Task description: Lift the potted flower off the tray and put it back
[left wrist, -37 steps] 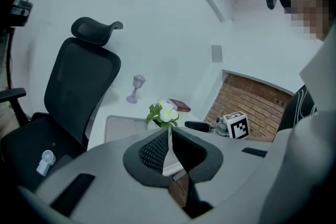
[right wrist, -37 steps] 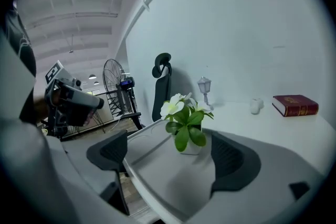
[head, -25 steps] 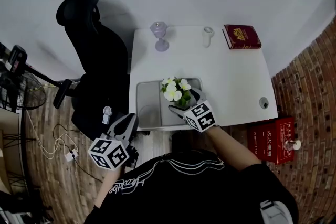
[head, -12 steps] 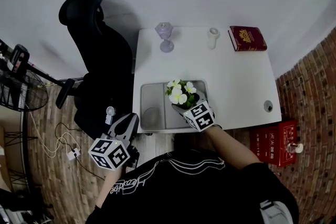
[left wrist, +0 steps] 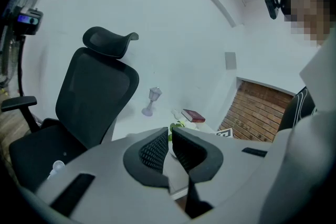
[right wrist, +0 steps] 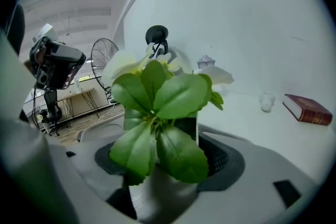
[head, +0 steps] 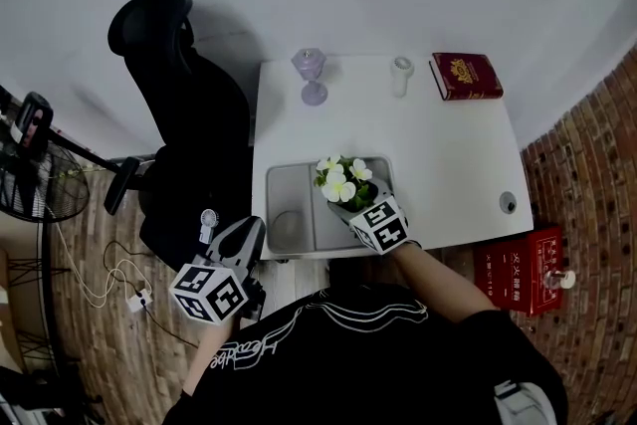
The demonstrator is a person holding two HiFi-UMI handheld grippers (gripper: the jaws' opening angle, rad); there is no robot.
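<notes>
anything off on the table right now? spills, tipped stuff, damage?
Nothing stands out. The potted flower stands upright on the tray, between the closing jaws of the right gripper. The goblet, cup and book sit tidy on the table; no spill visible.

Counted from head view. Table (head: 448, 144): 1. On it were 5 loose items, 1 of ea.: tray (head: 282, 192), potted flower (head: 343, 184) (3 white blooms made out), purple goblet (head: 310, 78), sm. white cup (head: 401, 75), red book (head: 467, 76). Cable hole (head: 509, 203) in tabletop: 1. On floor beside table: black office chair (head: 189, 114) x1, standing fan (head: 40, 184) x1, red box (head: 513, 269) x1, power strip (head: 139, 298) w/ cord x1.
</notes>
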